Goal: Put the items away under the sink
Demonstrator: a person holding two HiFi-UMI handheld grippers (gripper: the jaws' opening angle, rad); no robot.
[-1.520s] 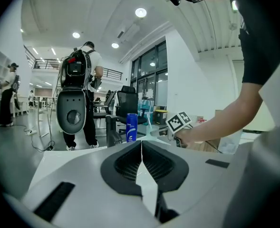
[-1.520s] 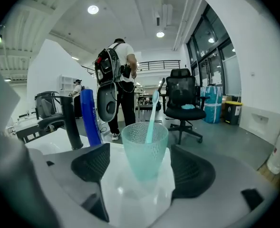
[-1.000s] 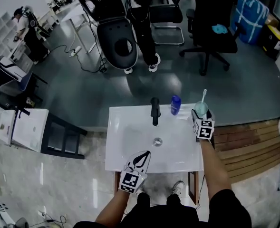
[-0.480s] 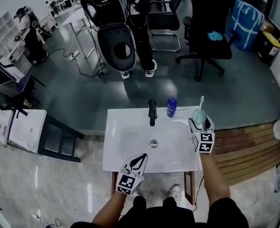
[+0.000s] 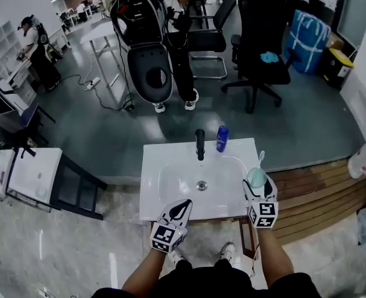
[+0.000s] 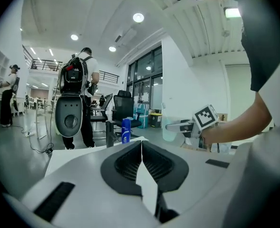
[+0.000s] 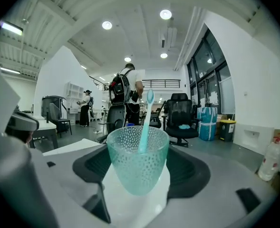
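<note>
The cup (image 7: 137, 163), clamped in the right gripper (image 5: 256, 185) at the sink's (image 5: 170, 185) right edge while the left gripper (image 5: 184, 205) is closed on nothing, could be tilted during lowering, and its loose toothbrush (image 7: 144, 122) spilled out.

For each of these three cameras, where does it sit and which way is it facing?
Head view: on the person's head, looking steeply down at the sink; shows both forearms, left tool, right tool.
Left gripper view: rides the left tool, looks along its shut jaws across the sink toward the blue bottle; right forearm shows.
Right gripper view: rides the right tool, looks along jaws closed on the teal cup toward the room.
Shared: head and left gripper views both show the blue bottle and right tool.
</note>
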